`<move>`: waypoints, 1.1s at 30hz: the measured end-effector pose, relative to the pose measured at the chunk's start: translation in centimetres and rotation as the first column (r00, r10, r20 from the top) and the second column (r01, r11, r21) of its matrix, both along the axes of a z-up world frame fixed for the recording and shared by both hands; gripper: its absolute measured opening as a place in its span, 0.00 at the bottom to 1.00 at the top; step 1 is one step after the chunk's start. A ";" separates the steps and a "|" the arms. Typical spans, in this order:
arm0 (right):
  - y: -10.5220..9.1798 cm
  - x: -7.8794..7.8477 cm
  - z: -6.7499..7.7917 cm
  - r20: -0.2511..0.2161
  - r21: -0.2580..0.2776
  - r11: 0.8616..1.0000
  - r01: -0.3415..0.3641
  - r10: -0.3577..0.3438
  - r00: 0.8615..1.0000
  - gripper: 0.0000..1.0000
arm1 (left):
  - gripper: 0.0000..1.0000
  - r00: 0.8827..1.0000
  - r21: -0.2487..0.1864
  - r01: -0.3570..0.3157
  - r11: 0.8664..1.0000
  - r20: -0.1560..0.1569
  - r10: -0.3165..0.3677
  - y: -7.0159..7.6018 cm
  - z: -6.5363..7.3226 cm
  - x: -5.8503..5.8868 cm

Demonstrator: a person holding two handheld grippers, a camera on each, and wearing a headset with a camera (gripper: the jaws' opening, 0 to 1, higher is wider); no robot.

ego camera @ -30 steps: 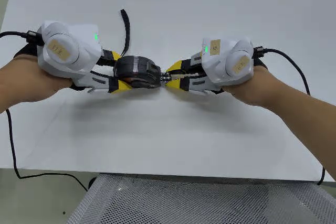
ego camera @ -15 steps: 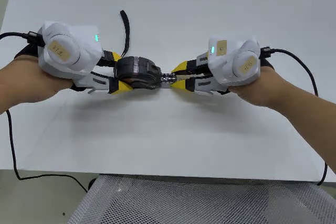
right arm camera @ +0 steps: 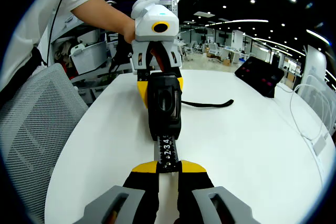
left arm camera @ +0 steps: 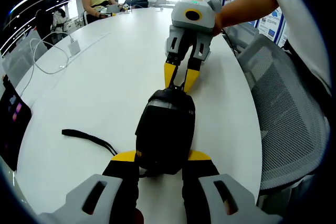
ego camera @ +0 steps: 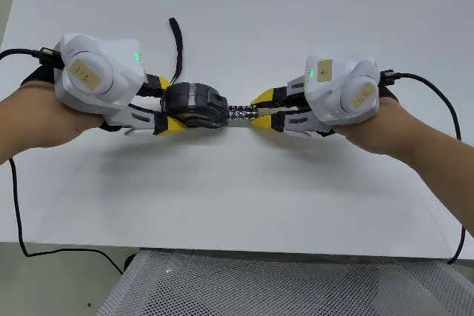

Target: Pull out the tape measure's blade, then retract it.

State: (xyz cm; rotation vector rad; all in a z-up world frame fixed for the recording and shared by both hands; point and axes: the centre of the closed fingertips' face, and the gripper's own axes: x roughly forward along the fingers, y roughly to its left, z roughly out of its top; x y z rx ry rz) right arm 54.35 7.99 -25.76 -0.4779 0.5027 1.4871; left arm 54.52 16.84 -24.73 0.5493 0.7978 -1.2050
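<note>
Tape measure (ego camera: 194, 104), black case, sits directly ahead of the left hand-held gripper (ego camera: 169, 101), between that gripper's two yellow-tipped jaws. The jaws are clamped against opposite sides of the case, one on each flank, as its own view confirms. A person's hand holds the body of the gripper from behind.

Right hand-held gripper (ego camera: 261, 110) faces the left one head-on, with its tips just in front of the case mouth. Its jaws are pinched together on the end of the blade (right arm camera: 167, 150). A short stretch of blade is exposed between these tips and the case, with the numerals 2, 3 and 4 legible in the right gripper view. The blade runs straight from case to tips.

Black strap (left arm camera: 86, 137) trails from the case onto the white surface (ego camera: 244, 197), lying off to one side of the left hand-held gripper. Whether the case rests on the surface or is held just clear of it cannot be determined.

A black cable (ego camera: 422, 90) leaves the rear of the right hand-held gripper and runs along the person's forearm. A grey mesh chair (ego camera: 296, 283) stands at the near edge of the surface, behind both hand-held grippers
</note>
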 end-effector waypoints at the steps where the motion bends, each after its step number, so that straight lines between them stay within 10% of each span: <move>1: -0.1 0.0 0.0 0.000 0.000 1.000 0.002 -0.002 1.000 0.08 | 0.27 1.000 0.000 -0.001 1.000 0.000 0.001 0.0 0.0 0.0; 33: -3.8 0.2 0.1 0.013 -0.029 0.999 0.037 -0.037 0.999 0.08 | 0.27 1.000 0.005 0.004 1.000 0.001 -0.004 0.1 0.0 0.0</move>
